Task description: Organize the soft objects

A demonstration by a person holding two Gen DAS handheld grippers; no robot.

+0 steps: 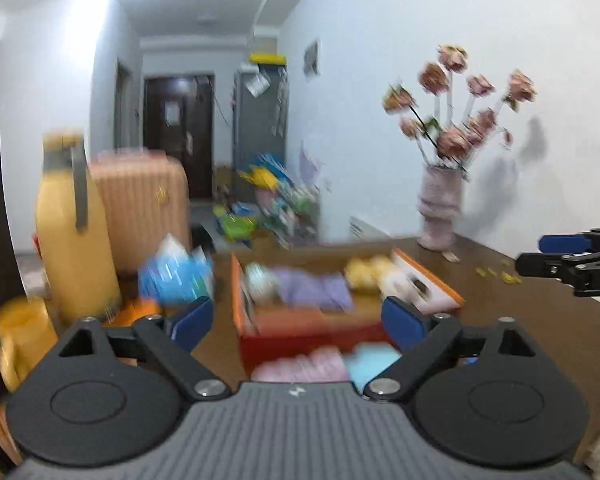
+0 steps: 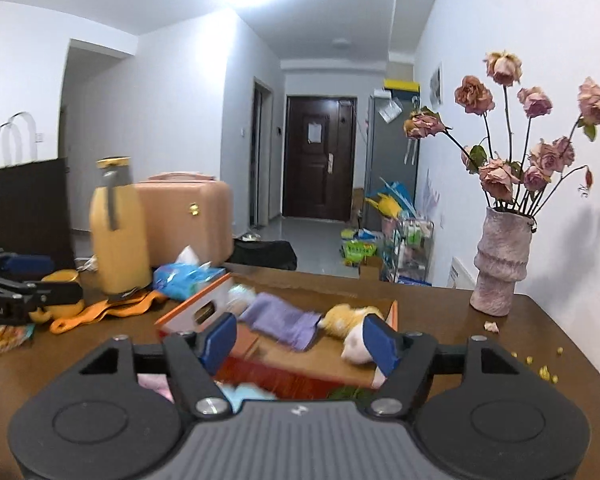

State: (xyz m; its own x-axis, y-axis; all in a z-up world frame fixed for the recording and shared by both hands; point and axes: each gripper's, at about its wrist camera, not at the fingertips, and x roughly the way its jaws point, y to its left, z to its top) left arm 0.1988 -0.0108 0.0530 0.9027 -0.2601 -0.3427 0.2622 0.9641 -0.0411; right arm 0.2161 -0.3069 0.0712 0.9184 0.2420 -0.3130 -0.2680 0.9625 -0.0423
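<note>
— While both tools hang above the table, how do they stand?
— The left gripper (image 1: 298, 318) has its blue-padded jaws spread wide with nothing pinched between them; the right gripper (image 2: 298, 340) is likewise parted and empty. Each shows at the edge of the other's view.
— And the soft things?
— Just beyond the pads sits an open orange-and-red cardboard box (image 2: 188, 310) on the dark brown wooden table (image 2: 440, 320). Inside it lies a folded lilac towel (image 2: 280, 320), flat and a little rumpled, and beside that a yellow-and-white plush toy (image 2: 352, 320), slumped on its side. Nearer the grippers, in front of the box, lie a pink cloth (image 1: 300, 366) and a pale blue cloth (image 1: 368, 362), both blurred.
— What lies further out?
— To the left, a blue tissue packet (image 2: 184, 278), an orange strap (image 2: 112, 312) and a tall yellow flask (image 2: 118, 232); to the right, a ribbed pink vase of dried roses (image 2: 498, 264) by the wall.
</note>
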